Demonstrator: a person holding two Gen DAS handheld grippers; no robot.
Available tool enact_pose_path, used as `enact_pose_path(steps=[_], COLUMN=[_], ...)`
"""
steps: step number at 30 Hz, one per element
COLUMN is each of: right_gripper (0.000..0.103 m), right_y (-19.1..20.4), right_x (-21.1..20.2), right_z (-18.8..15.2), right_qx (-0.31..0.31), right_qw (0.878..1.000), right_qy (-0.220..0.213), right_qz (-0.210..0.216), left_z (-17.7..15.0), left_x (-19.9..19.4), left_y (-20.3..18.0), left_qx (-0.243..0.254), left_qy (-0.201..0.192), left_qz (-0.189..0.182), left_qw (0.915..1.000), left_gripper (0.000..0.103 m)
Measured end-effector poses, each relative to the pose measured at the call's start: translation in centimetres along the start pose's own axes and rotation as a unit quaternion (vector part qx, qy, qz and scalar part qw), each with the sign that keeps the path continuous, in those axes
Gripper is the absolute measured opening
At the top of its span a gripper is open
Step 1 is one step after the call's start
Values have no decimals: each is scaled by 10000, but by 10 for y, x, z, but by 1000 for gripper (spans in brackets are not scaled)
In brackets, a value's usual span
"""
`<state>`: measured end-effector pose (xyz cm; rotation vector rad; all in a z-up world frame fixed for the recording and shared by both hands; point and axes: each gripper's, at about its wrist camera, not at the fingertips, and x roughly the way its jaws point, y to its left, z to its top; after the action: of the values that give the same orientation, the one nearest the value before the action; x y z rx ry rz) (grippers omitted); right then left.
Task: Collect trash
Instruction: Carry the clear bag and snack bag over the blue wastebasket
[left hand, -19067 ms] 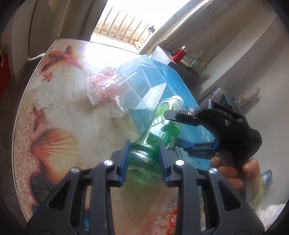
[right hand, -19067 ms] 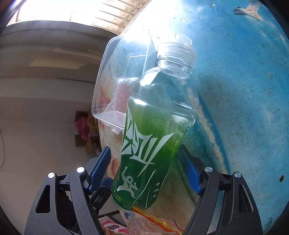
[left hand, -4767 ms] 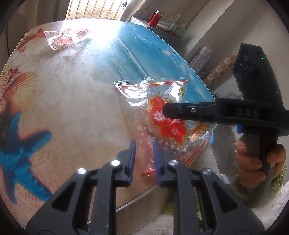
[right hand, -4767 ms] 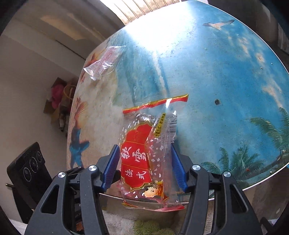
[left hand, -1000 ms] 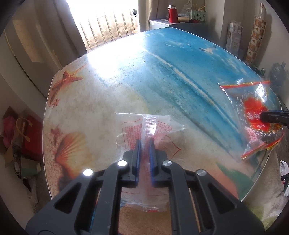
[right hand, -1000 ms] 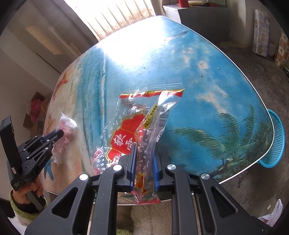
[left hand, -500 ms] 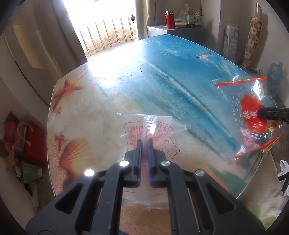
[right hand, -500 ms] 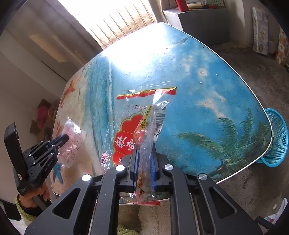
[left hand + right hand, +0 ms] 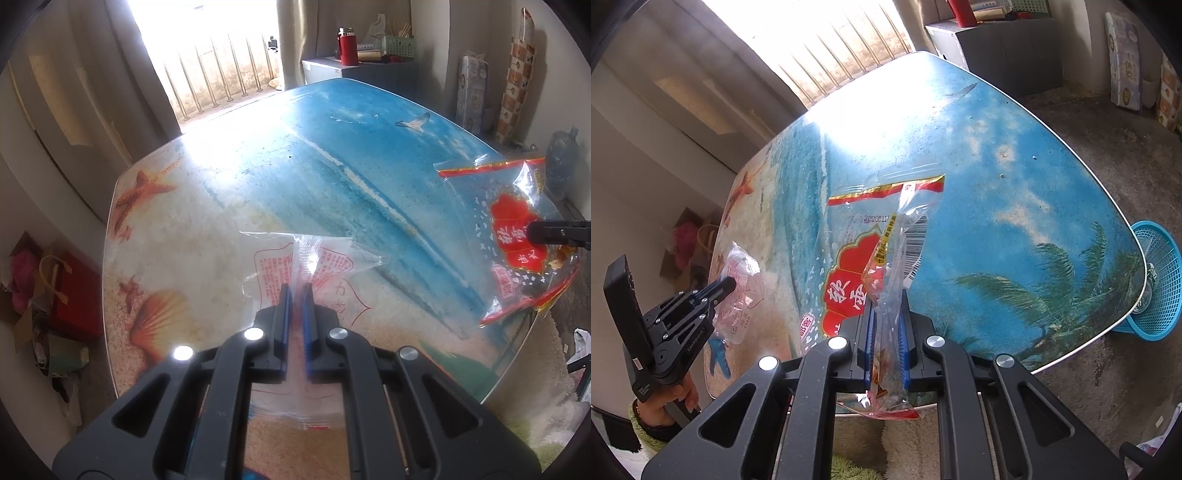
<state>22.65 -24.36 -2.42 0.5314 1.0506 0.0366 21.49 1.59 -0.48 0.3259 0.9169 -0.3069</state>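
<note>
Above the glass-topped counter (image 9: 332, 155), printed with a beach scene of blue sea, sand, starfish, a shell and palms, both tools are held clear of the surface. The left tongs (image 9: 294, 291) are drawn narrow on a clear wrapper with red print (image 9: 314, 258), which hangs above the sandy part of the print; in the right wrist view the same wrapper (image 9: 742, 291) shows at the left tongs' tips (image 9: 729, 283). The right tongs (image 9: 885, 314) are closed on a red and clear snack bag (image 9: 871, 254), held upright over the counter's near edge; from the left wrist view that bag (image 9: 517, 236) hangs at the right side, with a dark fingertip (image 9: 539, 232) across it. A blue mesh basket (image 9: 1160, 288) stands on the concrete floor (image 9: 1108, 140) just beside the counter's corner near the palm print. Behind the counter a barred window (image 9: 221, 62) admits strong light, which glares on the far part of the glass. A grey cabinet (image 9: 369, 72) against the wall carries a red flask (image 9: 347, 46) and a small basket. A red paper bag (image 9: 70, 295) and cardboard lie on the floor at the left. A pale shaggy rug (image 9: 905, 435) lies below the near edge.
</note>
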Motion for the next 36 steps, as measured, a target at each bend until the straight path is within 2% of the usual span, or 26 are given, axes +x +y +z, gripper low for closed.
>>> enact_pose_path(steps=[36], right_gripper=[11], right_y=[-11], right_x=[-17], right_z=[-2], right_qx=[93], right_qw=[9996], right_qy=[-132], right_qz=[215], left_z=[11], left_x=[-22], left_y=[-11], left_qx=[88], left_qy=[-274], left_qz=[89], left_qw=[9995], left_gripper=[5])
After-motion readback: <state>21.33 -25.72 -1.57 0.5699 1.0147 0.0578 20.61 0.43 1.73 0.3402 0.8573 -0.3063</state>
